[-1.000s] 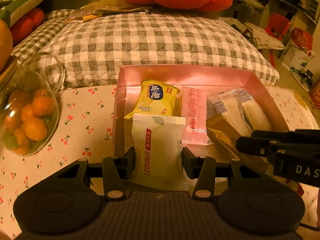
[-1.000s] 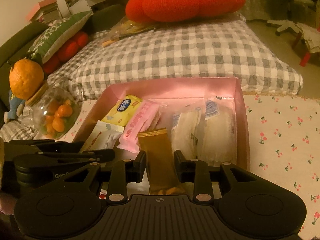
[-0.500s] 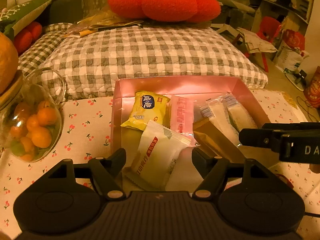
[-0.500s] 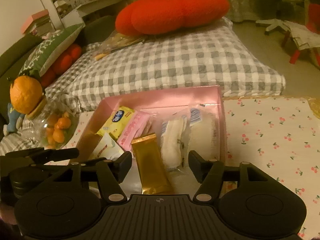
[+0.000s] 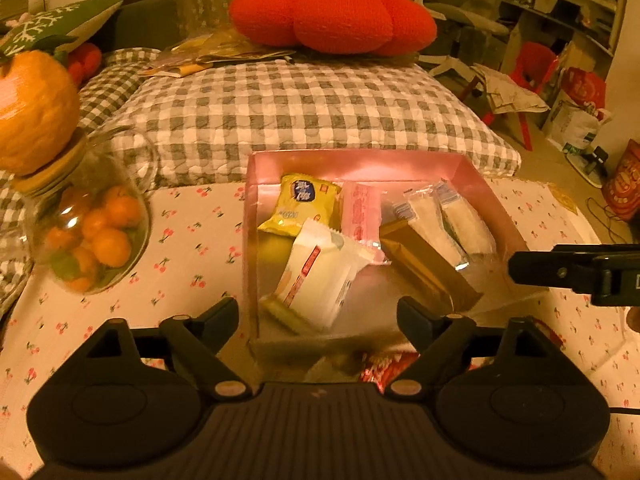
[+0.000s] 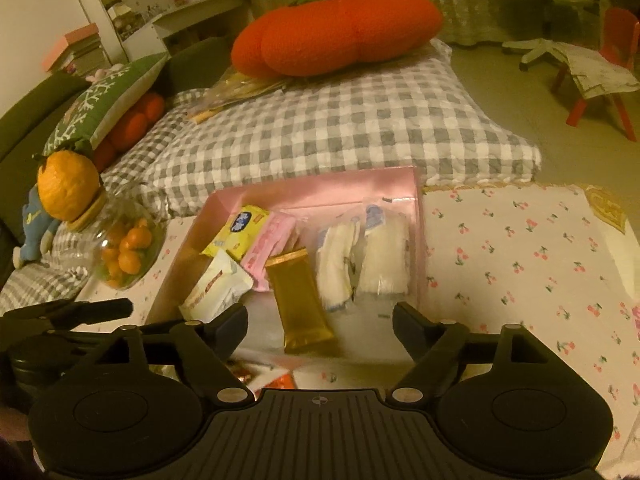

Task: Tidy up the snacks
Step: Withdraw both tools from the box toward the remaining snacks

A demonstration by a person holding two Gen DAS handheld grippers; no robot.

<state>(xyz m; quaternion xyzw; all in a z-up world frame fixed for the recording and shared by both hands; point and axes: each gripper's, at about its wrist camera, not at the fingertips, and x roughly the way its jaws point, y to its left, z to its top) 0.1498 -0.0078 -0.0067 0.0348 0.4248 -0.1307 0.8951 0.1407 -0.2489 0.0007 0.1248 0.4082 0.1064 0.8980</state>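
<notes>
Snack packets side by side in box, jar to its left, cushion behind.

Both grippers opening — packets released

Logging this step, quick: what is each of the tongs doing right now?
Left tongs: opening, holding nothing.
Right tongs: opening, holding nothing.

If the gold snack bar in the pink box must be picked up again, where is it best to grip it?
Probably at the near end of the gold snack bar, coming from above and in front, with the gripper across its narrow width. It lies flat, its long sides run away from the camera, and that end is clear of the other packets.
</notes>
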